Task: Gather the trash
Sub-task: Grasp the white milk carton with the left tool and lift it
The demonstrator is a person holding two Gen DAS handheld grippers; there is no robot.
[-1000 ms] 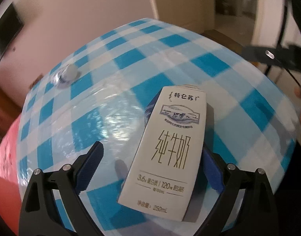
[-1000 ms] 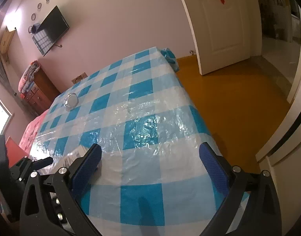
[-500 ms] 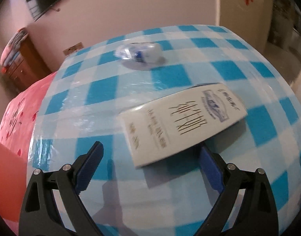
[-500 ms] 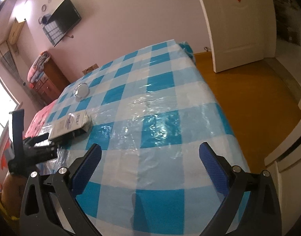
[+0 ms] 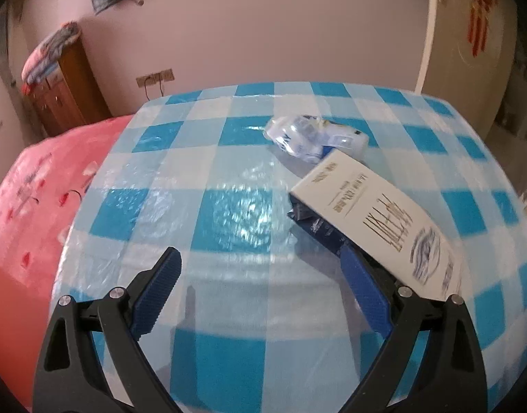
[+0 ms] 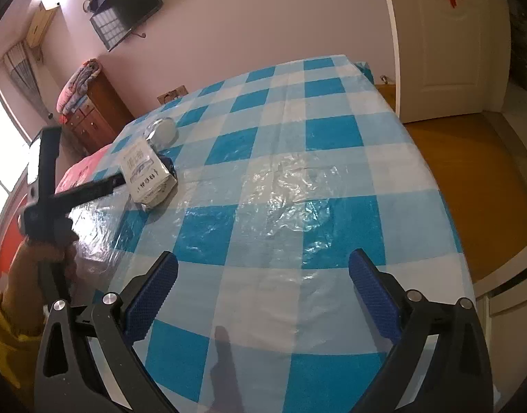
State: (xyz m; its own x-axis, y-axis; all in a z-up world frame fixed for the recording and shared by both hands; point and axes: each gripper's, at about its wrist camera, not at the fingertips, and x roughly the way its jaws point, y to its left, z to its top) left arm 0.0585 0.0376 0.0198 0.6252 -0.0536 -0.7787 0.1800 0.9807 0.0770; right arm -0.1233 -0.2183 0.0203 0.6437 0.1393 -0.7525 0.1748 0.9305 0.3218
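Two pieces of trash are being counted on the checked tabletop (image 5: pixel 236 309): one milk carton (image 5: pixel 377 220) at the right of the left wrist frame and one crushed plastic bottle (image 5: pixel 311 136) just beyond it at upper centre. The approach step is judged to be under way. The left claw (image 5: pixel 260 282) is being held spread, its right finger beside the carton; the carton is not being pinched. The right claw (image 6: pixel 263 289) is being held spread over bare cloth. Next, centring on the carton and closing would be called for.

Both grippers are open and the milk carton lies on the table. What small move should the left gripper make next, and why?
Probably shift the left gripper a little right to centre the milk carton between its fingers: the carton lies outside its right finger, near the crushed plastic bottle.
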